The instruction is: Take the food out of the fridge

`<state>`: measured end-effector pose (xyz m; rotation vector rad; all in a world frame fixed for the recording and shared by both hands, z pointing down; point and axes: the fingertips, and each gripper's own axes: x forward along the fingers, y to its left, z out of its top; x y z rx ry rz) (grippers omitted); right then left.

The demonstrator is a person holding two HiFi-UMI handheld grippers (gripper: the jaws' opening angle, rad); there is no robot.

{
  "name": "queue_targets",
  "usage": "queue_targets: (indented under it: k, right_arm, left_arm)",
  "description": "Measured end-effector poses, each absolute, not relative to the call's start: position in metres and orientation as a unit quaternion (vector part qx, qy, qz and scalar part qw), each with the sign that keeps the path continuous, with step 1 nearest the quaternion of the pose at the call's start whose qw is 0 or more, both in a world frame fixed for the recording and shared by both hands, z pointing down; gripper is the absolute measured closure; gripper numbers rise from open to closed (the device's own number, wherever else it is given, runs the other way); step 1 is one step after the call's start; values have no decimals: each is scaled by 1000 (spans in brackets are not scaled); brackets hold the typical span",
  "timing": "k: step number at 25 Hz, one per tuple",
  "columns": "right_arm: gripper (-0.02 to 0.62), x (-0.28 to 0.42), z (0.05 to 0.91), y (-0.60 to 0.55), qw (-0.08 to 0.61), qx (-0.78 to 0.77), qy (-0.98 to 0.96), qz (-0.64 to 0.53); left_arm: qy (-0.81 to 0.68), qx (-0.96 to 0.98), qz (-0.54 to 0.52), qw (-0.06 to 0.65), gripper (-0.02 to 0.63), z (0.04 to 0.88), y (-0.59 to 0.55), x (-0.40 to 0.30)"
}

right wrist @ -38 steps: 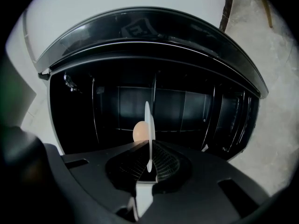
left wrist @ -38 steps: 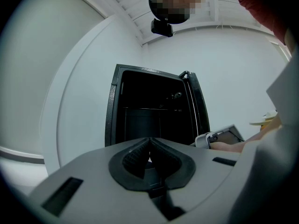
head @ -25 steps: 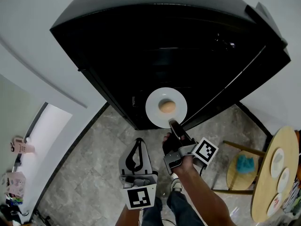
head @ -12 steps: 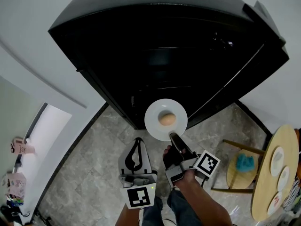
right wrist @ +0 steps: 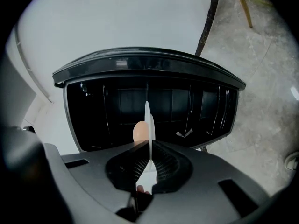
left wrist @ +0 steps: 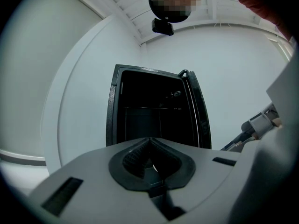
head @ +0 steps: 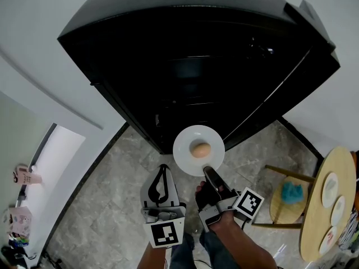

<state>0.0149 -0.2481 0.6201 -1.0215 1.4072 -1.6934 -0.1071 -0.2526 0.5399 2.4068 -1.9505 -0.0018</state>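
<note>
A black fridge (head: 196, 66) stands open with a dark interior. Just in front of its lower edge, over the floor, hangs a white plate (head: 188, 142) carrying a round tan bun (head: 201, 149). My right gripper (head: 207, 171) is shut on the plate's near rim. In the right gripper view the plate (right wrist: 148, 120) stands edge-on between the jaws of the right gripper (right wrist: 150, 147), with the bun (right wrist: 138, 132) to its left. My left gripper (head: 162, 170) hangs lower left of the plate, shut and holding nothing. The left gripper (left wrist: 149, 142) faces the open fridge (left wrist: 154, 111).
The fridge door (head: 305, 60) swings out to the right. A round wooden table (head: 314, 228) with small dishes stands at the far right, beside a stool (head: 283, 212) bearing a teal item (head: 291, 193). The floor is grey stone tile (head: 112, 206). White walls flank the fridge.
The right gripper has drawn the plate with the bun back from the fridge toward me. The left gripper has barely moved.
</note>
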Motion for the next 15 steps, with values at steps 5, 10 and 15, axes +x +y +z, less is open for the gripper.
queue_targets:
  k: [5,10,15]
  right_arm:
    - [561,17,618,-242,353,-395,538,-656]
    - [561,20,613,-241,355,-394,537,-656]
    - [561,21,607,-239,357,-394,539,-653]
  left_arm:
    - [-629,777,2,22,592,539,-250,-107]
    - [-628,778,3,23,592,538,-249,-105]
    - [-627,779,0,19,592,534,-249,-105]
